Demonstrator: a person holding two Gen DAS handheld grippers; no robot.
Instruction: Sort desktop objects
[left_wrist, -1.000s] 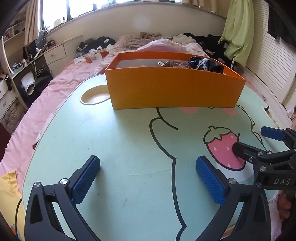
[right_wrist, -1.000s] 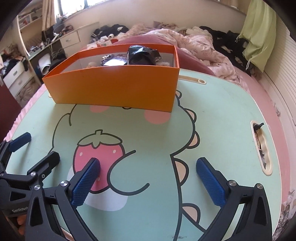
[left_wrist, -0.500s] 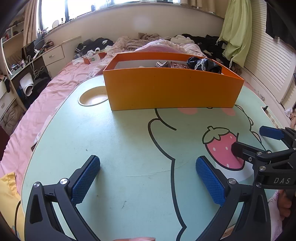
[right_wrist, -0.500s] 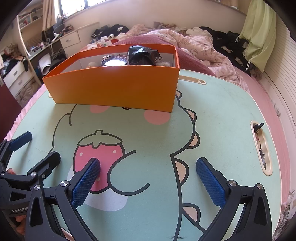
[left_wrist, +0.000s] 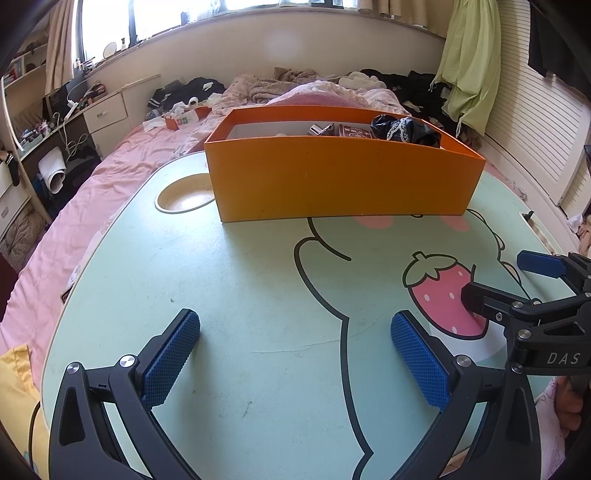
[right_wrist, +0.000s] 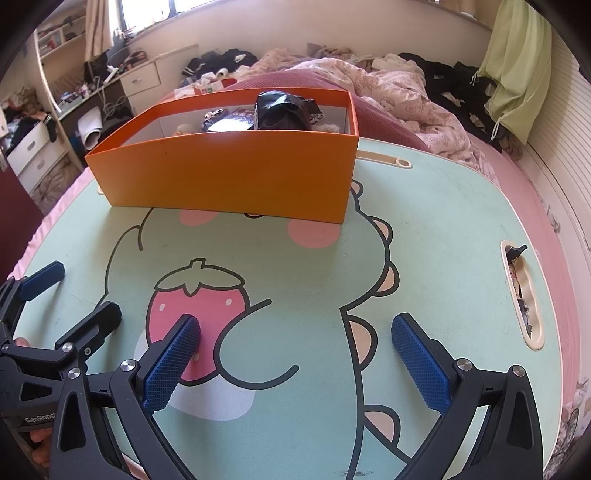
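we hold our left gripper (left_wrist: 295, 358) and right gripper (right_wrist: 295, 360) side by side, low over the near part of the mint cartoon table (left_wrist: 229, 280), both released, jaws spread wide with nothing between them. beyond them at the far edge stands the orange box (right_wrist: 236, 173), with a black bundle (right_wrist: 282, 110) and small items inside.

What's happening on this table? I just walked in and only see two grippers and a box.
A person holds a hand-held gripper in each hand, tidying a lap table. The left hand-held gripper and right hand-held gripper are both open and hold nothing, low over the near side of the dinosaur-print tabletop. The orange box at the far side already holds things, including a black bundle. No loose objects show on the tabletop.
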